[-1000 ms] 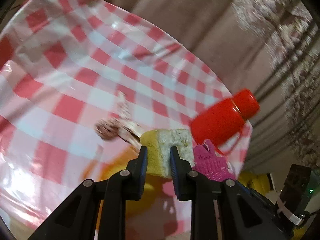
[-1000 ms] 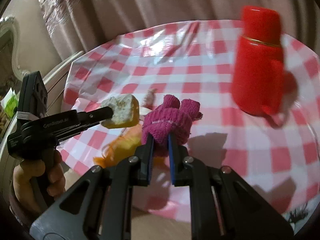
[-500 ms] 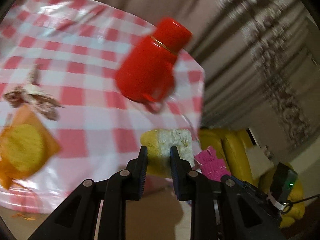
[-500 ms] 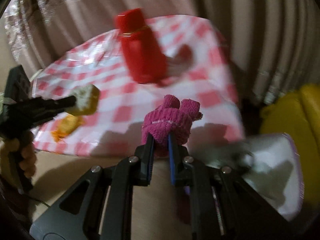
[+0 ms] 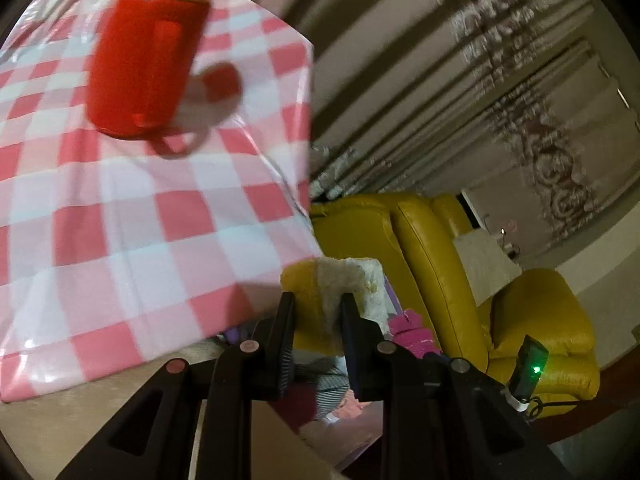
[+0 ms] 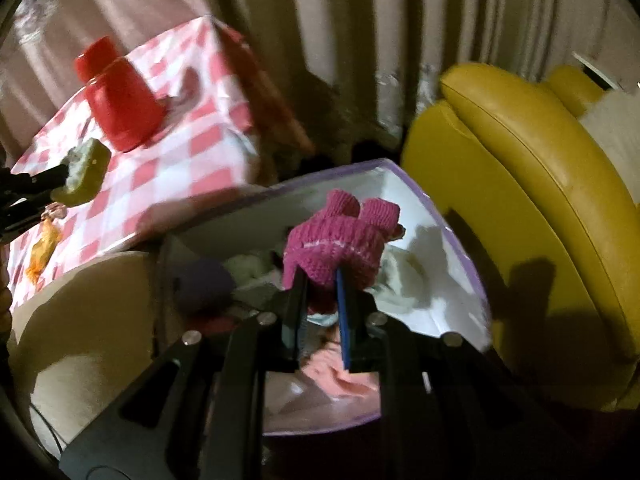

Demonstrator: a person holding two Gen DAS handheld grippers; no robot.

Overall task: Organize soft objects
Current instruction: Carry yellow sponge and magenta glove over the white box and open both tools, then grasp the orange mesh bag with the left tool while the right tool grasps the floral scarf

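Right claw clamps pink glove above bin; left claw clamps sponge beside table; yellow armchair flanks bin.

Left gripper clamps a yellow sponge beyond the checkered tablecloth edge

Yellow sponge w/ whitish worn face, pinched upright btwn black fingers, held just off the table's corner. Pink knit glove, bunched, finger stubs up, clamped above white purple-rimmed bin holding other soft bits.
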